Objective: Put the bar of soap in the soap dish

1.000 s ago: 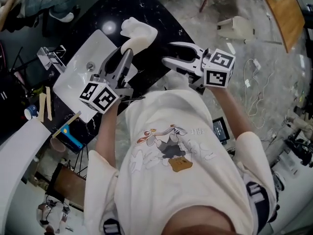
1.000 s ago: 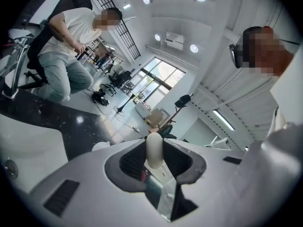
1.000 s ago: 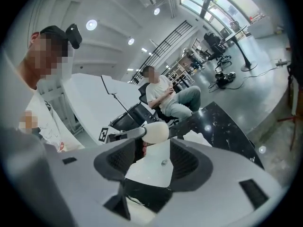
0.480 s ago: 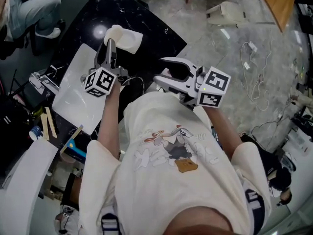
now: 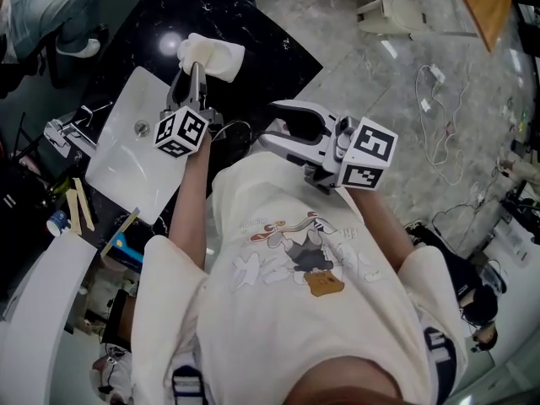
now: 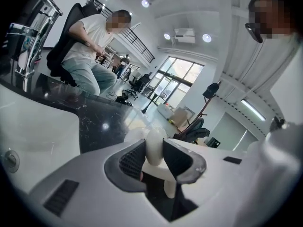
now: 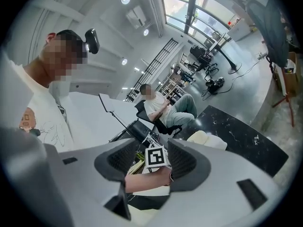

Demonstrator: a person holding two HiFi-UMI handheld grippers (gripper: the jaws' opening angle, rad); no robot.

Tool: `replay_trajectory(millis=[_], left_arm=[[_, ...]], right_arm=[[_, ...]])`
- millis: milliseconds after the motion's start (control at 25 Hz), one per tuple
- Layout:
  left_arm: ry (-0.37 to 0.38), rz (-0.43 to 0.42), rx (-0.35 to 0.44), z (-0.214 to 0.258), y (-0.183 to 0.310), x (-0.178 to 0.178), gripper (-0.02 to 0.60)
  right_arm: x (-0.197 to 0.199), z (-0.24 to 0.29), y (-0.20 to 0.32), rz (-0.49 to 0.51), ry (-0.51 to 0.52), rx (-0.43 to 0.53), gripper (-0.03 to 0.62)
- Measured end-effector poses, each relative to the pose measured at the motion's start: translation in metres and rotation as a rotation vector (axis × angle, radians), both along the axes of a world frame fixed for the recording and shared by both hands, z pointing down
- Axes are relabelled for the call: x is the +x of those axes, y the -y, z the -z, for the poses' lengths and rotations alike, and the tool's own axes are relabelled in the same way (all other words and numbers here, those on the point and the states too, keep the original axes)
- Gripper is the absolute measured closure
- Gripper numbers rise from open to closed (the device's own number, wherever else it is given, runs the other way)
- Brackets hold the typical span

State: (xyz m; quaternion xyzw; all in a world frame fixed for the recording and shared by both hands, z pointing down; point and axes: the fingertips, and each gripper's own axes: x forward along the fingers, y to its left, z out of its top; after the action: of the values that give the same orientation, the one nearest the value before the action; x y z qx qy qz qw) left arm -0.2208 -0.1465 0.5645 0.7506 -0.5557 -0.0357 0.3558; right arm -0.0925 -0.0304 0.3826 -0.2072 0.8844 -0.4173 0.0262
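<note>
My left gripper reaches over the black marble counter, just beyond the white sink. Its jaws are shut on a cream bar of soap, whose rounded edge stands upright between the pads. In the head view the soap sits at the gripper's tips, against a whiter piece that looks like the soap dish; whether they touch I cannot tell. My right gripper hangs open in front of my chest with nothing between its fingers; in its own view the right gripper frames my left forearm.
A chrome faucet stands at the sink's left side. Wooden sticks and a blue box lie near the sink's near end. A seated person is beyond the counter. Cables trail on the floor at right.
My left gripper has gone down and away from me with the soap, from over the sink's edge to the white piece on the counter. The right gripper has barely shifted.
</note>
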Motion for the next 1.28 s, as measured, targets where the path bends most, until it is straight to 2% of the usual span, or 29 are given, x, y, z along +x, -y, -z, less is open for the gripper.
replay_trajectory(millis=[200, 360, 520, 680, 840, 1080, 1280], left_arm=[[0.036, -0.067, -0.001, -0.001, -0.004, 0.003, 0.46], [0.057, -0.096, 0.005, 0.002, -0.009, 0.006, 0.413], [0.063, -0.091, -0.015, 0.007, -0.016, 0.005, 0.408], [0.099, -0.051, -0.032, 0.018, -0.03, -0.004, 0.408], [0.151, -0.006, 0.004, 0.043, -0.046, -0.014, 0.41], [0.168, -0.013, 0.121, 0.113, -0.084, -0.014, 0.501], [0.293, 0.0, 0.206, 0.159, -0.108, -0.02, 0.574]], right_arm=[[-0.005, 0.003, -0.003, 0.041, -0.008, 0.022, 0.374], [0.0, 0.01, 0.0, 0.037, -0.003, 0.042, 0.374], [0.004, 0.014, -0.001, 0.052, -0.015, 0.066, 0.373], [0.001, 0.016, -0.006, 0.077, -0.034, 0.084, 0.373], [-0.009, 0.014, -0.006, 0.096, -0.086, 0.135, 0.384], [-0.036, 0.009, -0.006, 0.098, -0.132, 0.178, 0.459], [-0.06, 0.005, -0.005, 0.115, -0.15, 0.192, 0.488]])
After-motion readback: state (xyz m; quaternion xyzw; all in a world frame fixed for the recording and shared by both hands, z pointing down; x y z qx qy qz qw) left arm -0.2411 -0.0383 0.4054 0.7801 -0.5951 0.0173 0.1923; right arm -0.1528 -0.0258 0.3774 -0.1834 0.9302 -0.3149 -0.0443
